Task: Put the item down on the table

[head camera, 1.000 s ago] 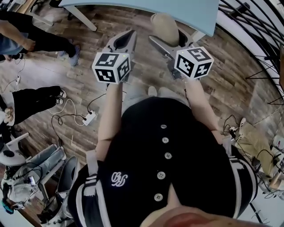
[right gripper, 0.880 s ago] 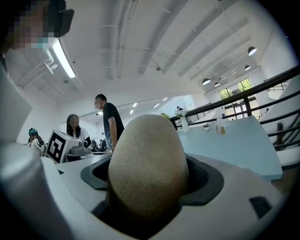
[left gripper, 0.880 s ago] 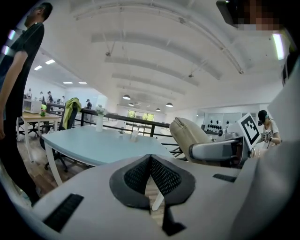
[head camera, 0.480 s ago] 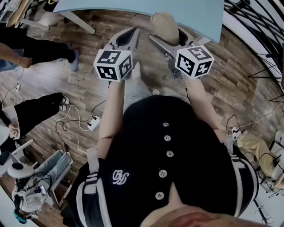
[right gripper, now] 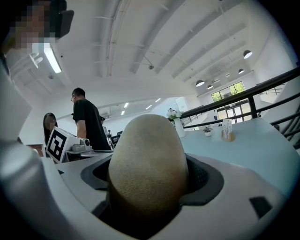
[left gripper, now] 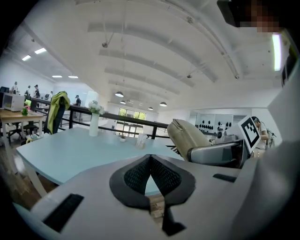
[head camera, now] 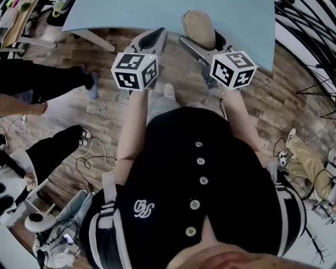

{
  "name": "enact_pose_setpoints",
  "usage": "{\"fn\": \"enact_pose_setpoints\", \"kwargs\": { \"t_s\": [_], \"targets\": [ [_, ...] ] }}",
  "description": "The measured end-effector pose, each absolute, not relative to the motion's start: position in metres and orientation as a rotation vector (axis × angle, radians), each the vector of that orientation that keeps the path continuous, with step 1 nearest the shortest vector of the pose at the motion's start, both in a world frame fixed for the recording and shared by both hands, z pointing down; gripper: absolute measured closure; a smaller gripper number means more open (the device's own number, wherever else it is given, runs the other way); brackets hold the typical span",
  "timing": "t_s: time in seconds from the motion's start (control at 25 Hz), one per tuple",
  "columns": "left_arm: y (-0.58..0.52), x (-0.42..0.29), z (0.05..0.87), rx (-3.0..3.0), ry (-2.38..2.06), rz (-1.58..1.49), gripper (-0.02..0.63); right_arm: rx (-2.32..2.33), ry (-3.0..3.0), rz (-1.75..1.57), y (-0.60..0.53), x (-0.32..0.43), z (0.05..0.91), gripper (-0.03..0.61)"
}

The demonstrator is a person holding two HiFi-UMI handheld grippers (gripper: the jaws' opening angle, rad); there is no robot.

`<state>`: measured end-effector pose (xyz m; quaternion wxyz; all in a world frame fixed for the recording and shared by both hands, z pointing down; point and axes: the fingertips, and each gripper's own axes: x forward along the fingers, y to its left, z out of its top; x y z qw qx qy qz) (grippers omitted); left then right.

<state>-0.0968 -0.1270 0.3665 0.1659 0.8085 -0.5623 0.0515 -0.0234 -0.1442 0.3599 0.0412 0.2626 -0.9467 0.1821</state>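
**Tan pebble-skinned item, carried, not yet set on the bench**

Item: tan rounded item (head camera: 198,26), rough-surfaced, its kind not certain. It is gripped between the jaws of the right tongs (head camera: 201,41), which are spread wide to fit its girth and press on both its sides. It is raised over the near edge of the bench (head camera: 131,13) and appears clear of the top.

Left tongs (left gripper: 150,159): jaws closed tip to tip with nothing between them, held at the near edge of the bench beside the right tongs.

Progress, as judged: the carry to the bench looks nearly complete, while the putting-down is not yet done. What remains is to reach further in over the top, lower the item until it rests, spread the jaws, and draw back.

Surface: pale blue-green top, smooth, bare along the near side. At the far side of the bench stand a white vase (left gripper: 94,123) with flowers and a few small items too small to name.

Room: wood-plank floor (head camera: 273,100) beneath the bench, with loose white cables (head camera: 97,152) lying on it. Beside the bench, bystanders' legs (head camera: 52,79). Beyond the bench, a dark railing (left gripper: 117,118) and a white ribbed ceiling with lamps.
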Motion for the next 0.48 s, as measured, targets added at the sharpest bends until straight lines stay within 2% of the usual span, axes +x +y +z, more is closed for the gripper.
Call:
{"fn": "enact_pose_setpoints", "kwargs": {
  "t_s": [0.48],
  "targets": [
    [-0.198,-0.168,0.378,2.379,-1.489,0.172,0.604,0.951,-2.85,0.584,-0.208,-0.09,0.376,0.153]
  ]
}}
